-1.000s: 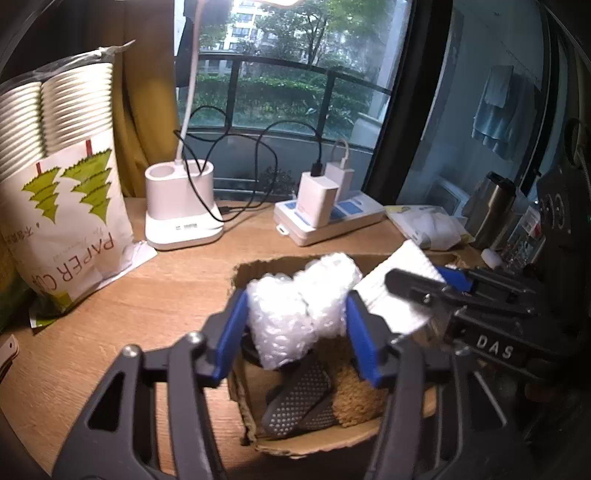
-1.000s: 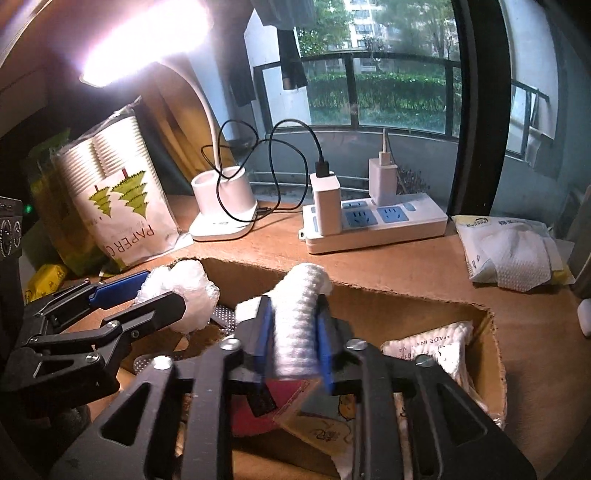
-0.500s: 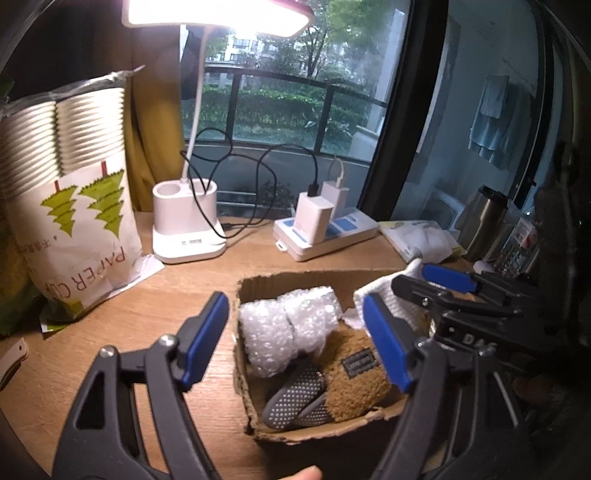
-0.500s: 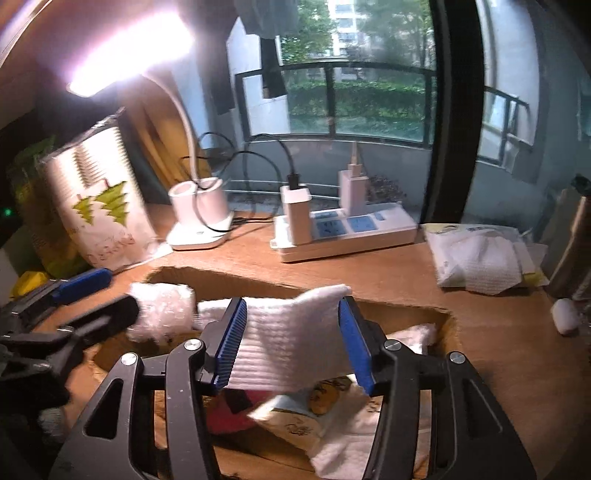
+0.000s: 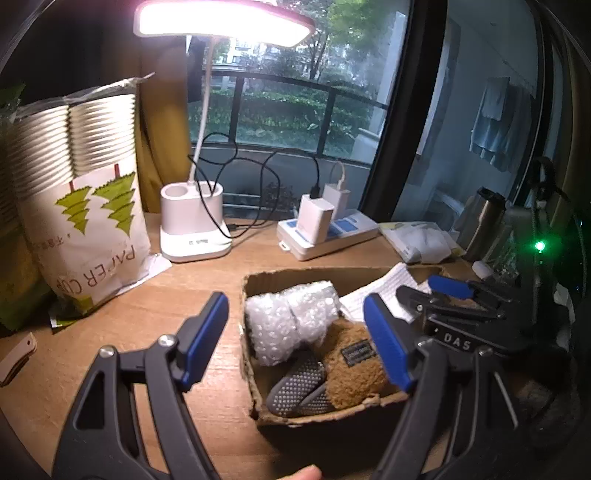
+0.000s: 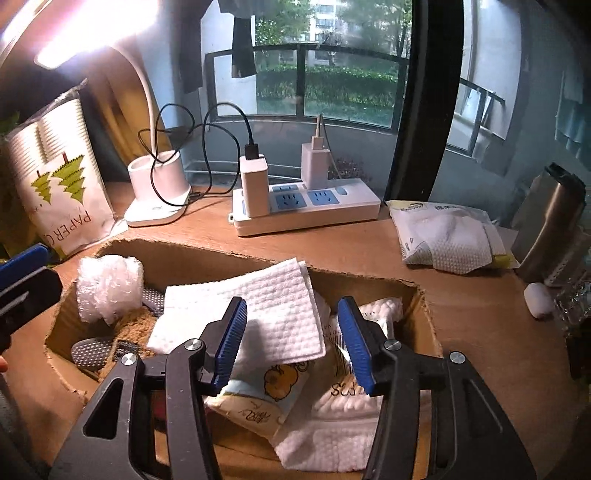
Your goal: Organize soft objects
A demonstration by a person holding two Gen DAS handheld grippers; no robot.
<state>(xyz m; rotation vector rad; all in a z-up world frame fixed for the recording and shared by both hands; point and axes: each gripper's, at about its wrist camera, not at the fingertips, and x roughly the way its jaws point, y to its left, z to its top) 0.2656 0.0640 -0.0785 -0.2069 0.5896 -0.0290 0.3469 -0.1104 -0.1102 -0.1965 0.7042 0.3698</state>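
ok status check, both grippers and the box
Left gripper open, empty. Right gripper open, empty. Bubble wrap and white cloth in cardboard box. Nothing in the way.

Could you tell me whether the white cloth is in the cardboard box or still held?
In the box: the white cloth lies loose in the cardboard box, and the right tool is open.

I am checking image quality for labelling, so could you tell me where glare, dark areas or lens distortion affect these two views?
Left wrist view: the lamp head is blown out, corners are black, and the window frame bows from the fisheye; the bubble wrap in the cardboard box stays sharp. Right wrist view: lamp glare washes out the upper left, and the white cloth is shadowed near the tongs.
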